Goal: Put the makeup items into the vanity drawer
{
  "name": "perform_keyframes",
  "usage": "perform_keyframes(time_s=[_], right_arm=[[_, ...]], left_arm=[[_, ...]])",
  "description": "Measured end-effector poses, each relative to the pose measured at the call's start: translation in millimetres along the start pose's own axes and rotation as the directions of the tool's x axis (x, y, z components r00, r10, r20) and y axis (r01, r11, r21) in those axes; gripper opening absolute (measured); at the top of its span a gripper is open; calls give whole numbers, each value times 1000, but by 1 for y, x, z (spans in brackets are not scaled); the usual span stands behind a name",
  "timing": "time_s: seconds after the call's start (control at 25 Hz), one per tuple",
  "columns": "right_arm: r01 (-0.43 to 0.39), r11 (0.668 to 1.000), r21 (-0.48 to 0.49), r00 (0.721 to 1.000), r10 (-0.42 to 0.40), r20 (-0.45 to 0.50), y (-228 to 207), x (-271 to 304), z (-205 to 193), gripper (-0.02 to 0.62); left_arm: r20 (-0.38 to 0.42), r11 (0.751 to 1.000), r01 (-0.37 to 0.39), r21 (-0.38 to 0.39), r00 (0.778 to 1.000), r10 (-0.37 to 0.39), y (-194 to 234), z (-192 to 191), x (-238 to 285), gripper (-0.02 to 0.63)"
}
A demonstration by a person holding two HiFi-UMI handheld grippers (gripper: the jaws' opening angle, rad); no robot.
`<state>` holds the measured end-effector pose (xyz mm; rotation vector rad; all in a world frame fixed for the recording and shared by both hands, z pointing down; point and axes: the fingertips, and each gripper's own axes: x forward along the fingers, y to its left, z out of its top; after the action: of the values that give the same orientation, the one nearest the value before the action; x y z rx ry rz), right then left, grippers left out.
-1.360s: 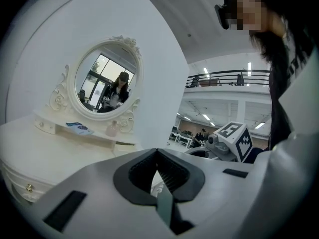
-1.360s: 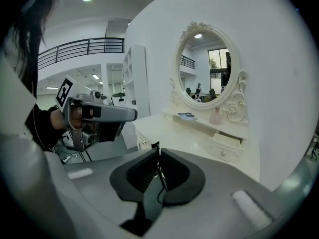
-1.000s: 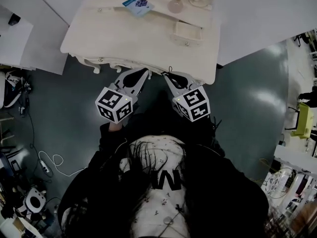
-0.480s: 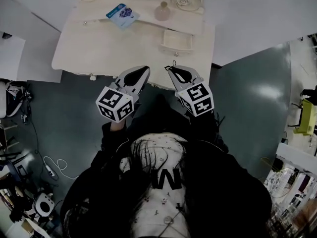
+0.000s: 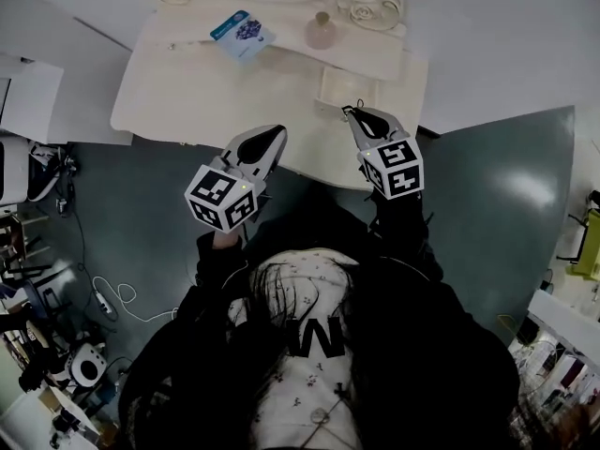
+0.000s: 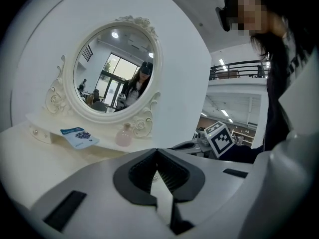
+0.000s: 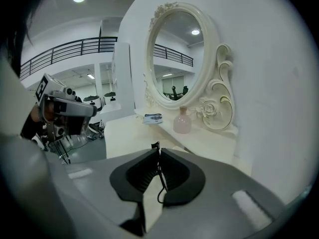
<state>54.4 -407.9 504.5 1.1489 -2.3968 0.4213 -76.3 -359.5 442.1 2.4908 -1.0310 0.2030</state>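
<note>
A cream vanity table [image 5: 187,92] carries a blue makeup packet [image 5: 242,34] and a pink bottle [image 5: 321,32] on its back shelf, below an oval mirror [image 6: 115,68]. A small drawer [image 5: 342,86] stands pulled out of the shelf. My right gripper [image 5: 355,112] is shut and empty, its tip just in front of that drawer. My left gripper [image 5: 272,132] is shut and empty over the table's front edge. The left gripper view shows the packet [image 6: 79,136] and the bottle [image 6: 123,135] beyond my left gripper [image 6: 157,154]. The right gripper view shows the bottle [image 7: 182,121] and the packet [image 7: 153,118] past my right gripper [image 7: 158,151].
White wall panels [image 5: 487,26] flank the vanity. The floor [image 5: 506,186] is grey-green. Cables and gear [image 5: 56,279] lie on the floor at the left. The person holding the grippers stands close to the table's front edge.
My right gripper has moved forward and right, from the table's front edge up to the small drawer. My left gripper has stayed about where it was.
</note>
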Motion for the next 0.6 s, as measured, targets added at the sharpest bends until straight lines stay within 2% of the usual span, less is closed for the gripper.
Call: perform_keyframes(time_s=[0.2, 0.4, 0.6], right_arm=[[19, 999, -29, 999, -19, -30, -34, 27, 1, 29], [24, 999, -29, 998, -26, -64, -60, 48, -6, 29], [6, 1000, -27, 993, -9, -116, -67, 70, -22, 29]], left_arm=[[-21, 999, -41, -8, 999, 41, 9, -2, 1, -1], [-48, 999, -41, -11, 998, 41, 6, -5, 7, 0], [-79, 1000, -27, -8, 997, 26, 1, -10, 14, 0]])
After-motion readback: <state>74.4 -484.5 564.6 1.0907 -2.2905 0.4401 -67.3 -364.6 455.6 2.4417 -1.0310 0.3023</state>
